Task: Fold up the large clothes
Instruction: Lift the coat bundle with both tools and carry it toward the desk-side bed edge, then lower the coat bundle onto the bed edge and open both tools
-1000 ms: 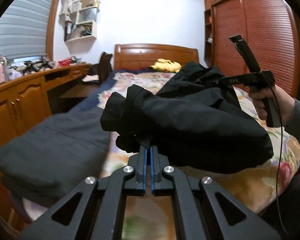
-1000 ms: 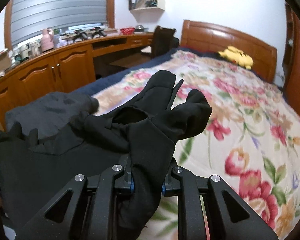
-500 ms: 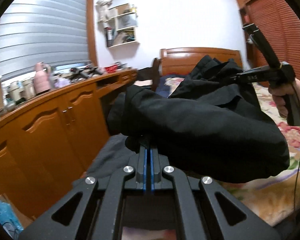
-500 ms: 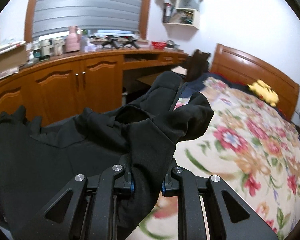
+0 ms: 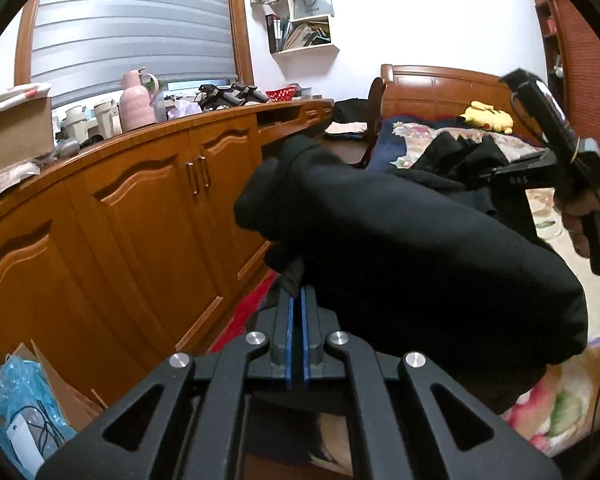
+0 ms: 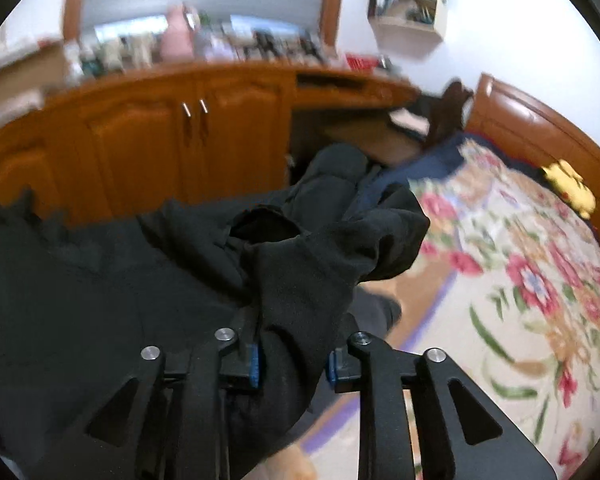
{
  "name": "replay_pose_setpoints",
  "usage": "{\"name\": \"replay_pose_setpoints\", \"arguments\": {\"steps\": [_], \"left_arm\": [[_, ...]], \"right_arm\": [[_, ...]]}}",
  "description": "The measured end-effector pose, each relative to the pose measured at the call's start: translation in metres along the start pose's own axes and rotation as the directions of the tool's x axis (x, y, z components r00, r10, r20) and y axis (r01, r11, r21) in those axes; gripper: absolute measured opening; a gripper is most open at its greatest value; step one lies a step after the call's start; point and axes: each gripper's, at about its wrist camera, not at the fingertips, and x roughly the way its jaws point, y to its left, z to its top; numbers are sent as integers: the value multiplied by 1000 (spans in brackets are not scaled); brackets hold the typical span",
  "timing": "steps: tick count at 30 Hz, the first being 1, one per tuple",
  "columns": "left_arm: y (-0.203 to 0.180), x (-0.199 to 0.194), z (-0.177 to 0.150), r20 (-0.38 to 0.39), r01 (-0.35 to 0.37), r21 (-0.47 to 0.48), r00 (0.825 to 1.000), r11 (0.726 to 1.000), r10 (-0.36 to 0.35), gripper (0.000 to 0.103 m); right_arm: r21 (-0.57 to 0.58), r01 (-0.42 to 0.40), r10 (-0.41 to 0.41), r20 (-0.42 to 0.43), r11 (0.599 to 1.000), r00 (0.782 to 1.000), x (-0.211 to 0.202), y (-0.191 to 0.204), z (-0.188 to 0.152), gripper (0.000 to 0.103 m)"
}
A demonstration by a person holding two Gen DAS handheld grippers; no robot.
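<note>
Left wrist view: left gripper [image 5: 297, 300] pinches the black garment [image 5: 400, 248] tight; right gripper [image 6: 292, 356] is opening, cloth between its jaws.

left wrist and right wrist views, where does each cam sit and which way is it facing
Left wrist: behind the shut left gripper, facing the wooden cabinets; the person's other hand shows.
Right wrist: behind the opening right gripper, black garment between its jaws, facing cabinets and bed.
Shared: garment, cabinets, yellow plush.
</note>
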Motion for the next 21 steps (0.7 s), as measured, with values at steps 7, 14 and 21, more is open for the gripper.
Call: {"name": "replay_pose_setpoints", "arguments": {"steps": [7, 14, 21], "left_arm": [[-3, -30, 5, 33, -3, -32, 999, 999, 4, 4], [-25, -59, 31, 98, 69, -37, 993, 997, -65, 29], [-59, -59, 51, 90, 109, 7, 990, 994, -109, 46]], "right_arm": [[23, -11, 10, 29, 1000, 1000, -21, -17, -14, 70], [29, -87, 84, 95, 996, 992, -62, -13, -46, 75], [6, -124, 122, 121, 992, 985, -100, -16, -77, 75]]}}
